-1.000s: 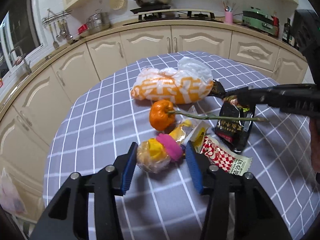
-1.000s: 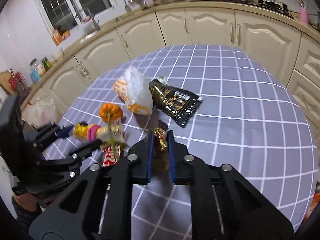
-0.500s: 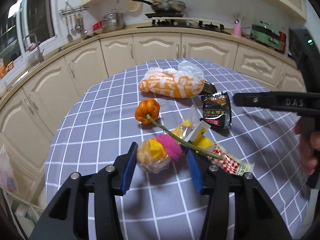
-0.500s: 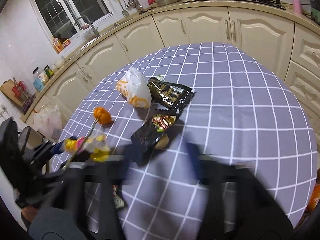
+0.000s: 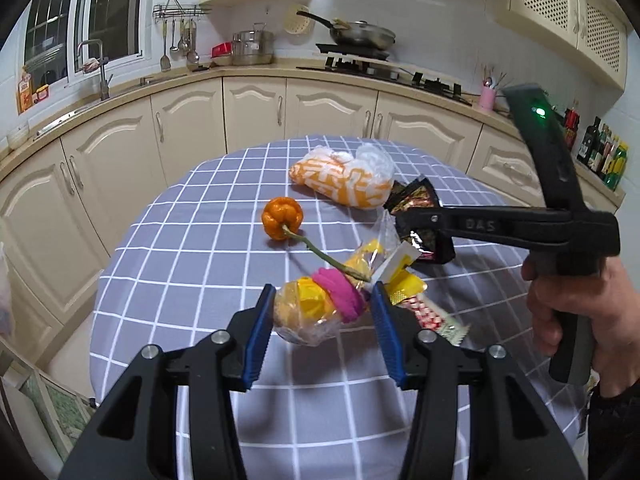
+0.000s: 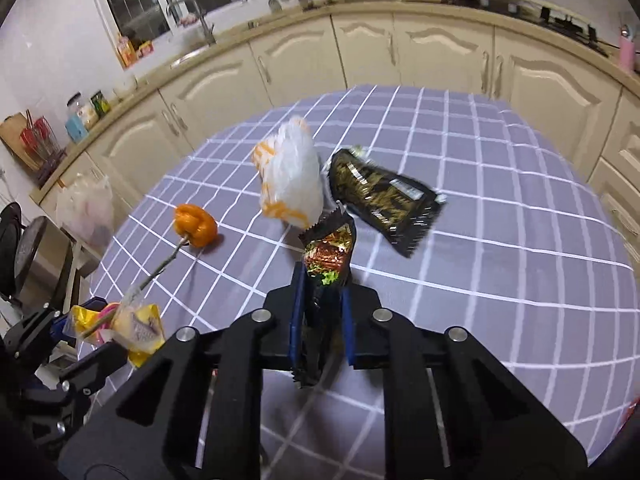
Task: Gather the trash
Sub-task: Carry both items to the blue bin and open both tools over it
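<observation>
My left gripper [image 5: 322,300] is shut on a clear bundle of wrappers [image 5: 316,312] with yellow and pink inside, held above the cloth. A small orange pepper [image 5: 282,218] lies beyond it, its long stem reaching back to the bundle. My right gripper [image 6: 320,280] has its jaws closing tight on a dark snack wrapper [image 6: 330,248], and the pads press it. The left wrist view shows this gripper [image 5: 404,220] coming in from the right. An orange-and-white plastic bag [image 6: 290,176] and a black packet [image 6: 384,200] lie farther back. A red-and-white sachet [image 5: 436,316] rests near the bundle.
A round table with a grey checked cloth [image 5: 180,248] carries everything. Cream kitchen cabinets [image 5: 256,112] curve behind it. A person's hand [image 5: 580,320] grips the right gripper's handle. A white bag [image 6: 84,208] sits low beside the table's left edge.
The right gripper's jaws went wide, leaving the dark wrapper on the cloth, then shut on it again. The left gripper drew back and rose with the bundle.
</observation>
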